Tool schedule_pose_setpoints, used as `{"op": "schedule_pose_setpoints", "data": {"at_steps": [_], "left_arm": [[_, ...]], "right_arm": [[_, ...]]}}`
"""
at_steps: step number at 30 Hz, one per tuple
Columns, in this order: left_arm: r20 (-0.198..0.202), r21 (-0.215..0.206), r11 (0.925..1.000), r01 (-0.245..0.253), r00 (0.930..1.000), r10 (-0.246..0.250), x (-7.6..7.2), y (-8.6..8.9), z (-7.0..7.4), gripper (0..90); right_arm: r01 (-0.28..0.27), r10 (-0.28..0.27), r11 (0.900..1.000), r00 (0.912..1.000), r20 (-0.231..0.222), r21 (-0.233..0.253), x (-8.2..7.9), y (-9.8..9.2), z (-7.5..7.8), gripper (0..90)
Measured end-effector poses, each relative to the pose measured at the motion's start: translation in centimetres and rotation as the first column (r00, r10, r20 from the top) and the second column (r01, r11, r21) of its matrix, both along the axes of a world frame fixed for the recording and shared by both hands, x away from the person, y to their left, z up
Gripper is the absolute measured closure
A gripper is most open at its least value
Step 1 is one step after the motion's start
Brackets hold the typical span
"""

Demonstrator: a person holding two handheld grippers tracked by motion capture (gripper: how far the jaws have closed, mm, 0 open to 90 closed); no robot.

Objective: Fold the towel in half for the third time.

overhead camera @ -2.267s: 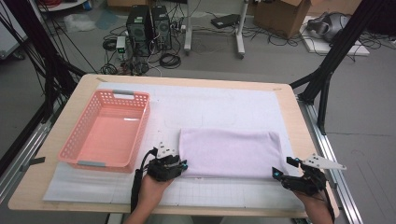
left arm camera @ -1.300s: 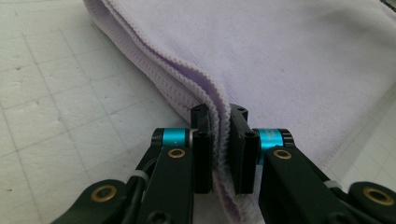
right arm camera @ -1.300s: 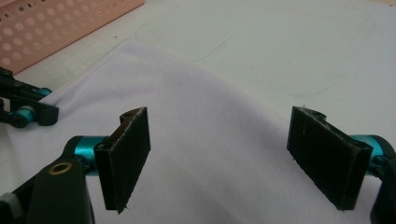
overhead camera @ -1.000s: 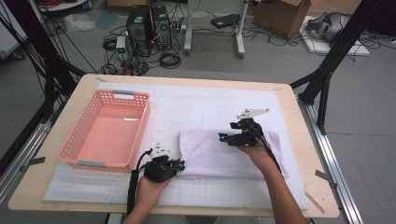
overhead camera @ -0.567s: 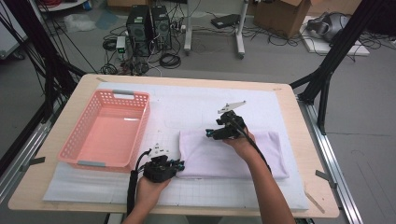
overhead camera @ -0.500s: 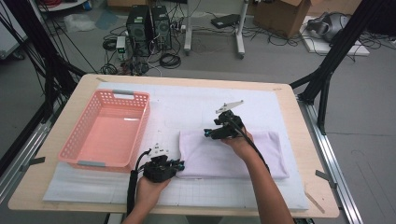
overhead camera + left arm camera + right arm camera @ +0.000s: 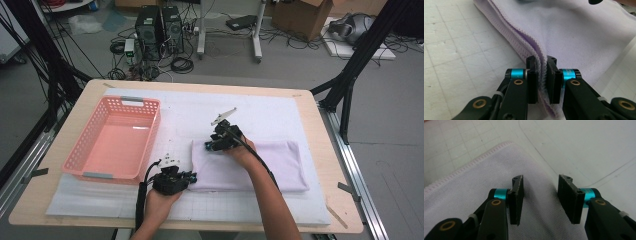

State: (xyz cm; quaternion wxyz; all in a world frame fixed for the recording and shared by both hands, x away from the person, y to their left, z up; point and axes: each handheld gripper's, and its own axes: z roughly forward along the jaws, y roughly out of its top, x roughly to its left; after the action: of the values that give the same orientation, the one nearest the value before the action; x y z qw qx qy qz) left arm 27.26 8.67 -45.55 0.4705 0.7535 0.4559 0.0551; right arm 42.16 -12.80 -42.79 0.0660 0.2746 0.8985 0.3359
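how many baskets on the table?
1: the pink basket sits on the table's left side, left of the folded towel and apart from it. No others visible.

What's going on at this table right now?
A person is working a folded lavender towel on a white mat with two hand-held grippers. The left gripper is shut on the towel's layered edge at its near-left corner. The right gripper is open, its jaws spread over the towel's far-left corner, not yet closed on the cloth. A pink basket sits to the left, with nothing in it. It looks like a fold or a lift is being set up.
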Motion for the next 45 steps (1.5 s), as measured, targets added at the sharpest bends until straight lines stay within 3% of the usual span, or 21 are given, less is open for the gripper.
{"op": "schedule_pose_setpoints", "data": {"at_steps": [5,7,9,11,15,20,26,32,34,39,44,45], "left_arm": [[-0.012,-0.006,1.0000,-0.004,0.9999,0.004,0.1,0.1,-0.1,80.8],[-0.016,-0.009,0.9999,-0.006,0.9999,0.006,0.1,0.1,-0.1,81.1],[-0.017,-0.007,1.0000,-0.005,0.9998,0.004,0.1,0.2,0.0,81.5],[-0.023,-0.017,0.9998,-0.005,0.9997,0.005,0.2,0.5,0.1,81.7],[-0.006,-0.049,0.9987,-0.017,0.9998,0.017,0.1,1.2,1.0,82.0],[0.041,-0.094,0.9955,-0.013,0.9990,0.017,-0.2,2.5,2.4,82.2],[0.076,-0.185,0.9828,0.001,0.9970,0.013,-0.5,3.5,4.1,82.2],[0.127,-0.187,0.9804,0.062,0.9911,-0.039,-0.4,1.2,6.1,82.2],[0.128,-0.191,0.9778,0.087,0.9897,-0.063,0.0,0.2,6.6,82.2],[0.140,-0.150,0.9779,0.146,0.9822,-0.125,0.8,-2.7,7.9,82.1],[0.124,-0.120,0.9767,0.178,0.9788,-0.163,1.5,-5.1,8.1,82.0],[0.116,-0.108,0.9750,0.194,0.9765,-0.182,1.9,-6.1,8.0,82.0]], "right_arm": [[-0.036,0.035,0.998,0.9994,-0.001,-0.045,0.2,0.5,0.0,62.2],[-0.038,0.036,0.998,0.9990,-0.027,-0.052,0.2,0.6,0.2,70.1],[-0.054,0.052,0.997,0.9984,-0.021,-0.059,0.2,0.7,0.3,78.7],[-0.051,0.050,0.997,0.9986,-0.019,-0.062,0.0,0.8,0.4,81.4],[-0.023,0.022,0.999,0.9993,-0.030,-0.033,0.0,0.9,0.6,82.5],[-0.035,0.035,0.999,0.9994,0.008,0.021,-0.3,1.8,1.5,82.7],[-0.052,0.046,0.991,0.9977,0.049,0.120,-0.8,1.9,3.2,82.7],[-0.051,0.035,0.985,0.9946,0.098,0.165,-1.4,0.2,5.1,82.5],[-0.046,0.026,0.984,0.9930,0.115,0.170,-1.5,-0.6,5.7,82.5],[-0.018,-0.010,0.983,0.9882,0.153,0.181,-2.0,-3.0,6.6,82.4],[0.018,-0.049,0.982,0.9858,0.161,0.190,-2.1,-5.0,6.5,82.3],[0.034,-0.066,0.981,0.9834,0.169,0.189,-2.1,-6.2,6.4,82.3]]}}
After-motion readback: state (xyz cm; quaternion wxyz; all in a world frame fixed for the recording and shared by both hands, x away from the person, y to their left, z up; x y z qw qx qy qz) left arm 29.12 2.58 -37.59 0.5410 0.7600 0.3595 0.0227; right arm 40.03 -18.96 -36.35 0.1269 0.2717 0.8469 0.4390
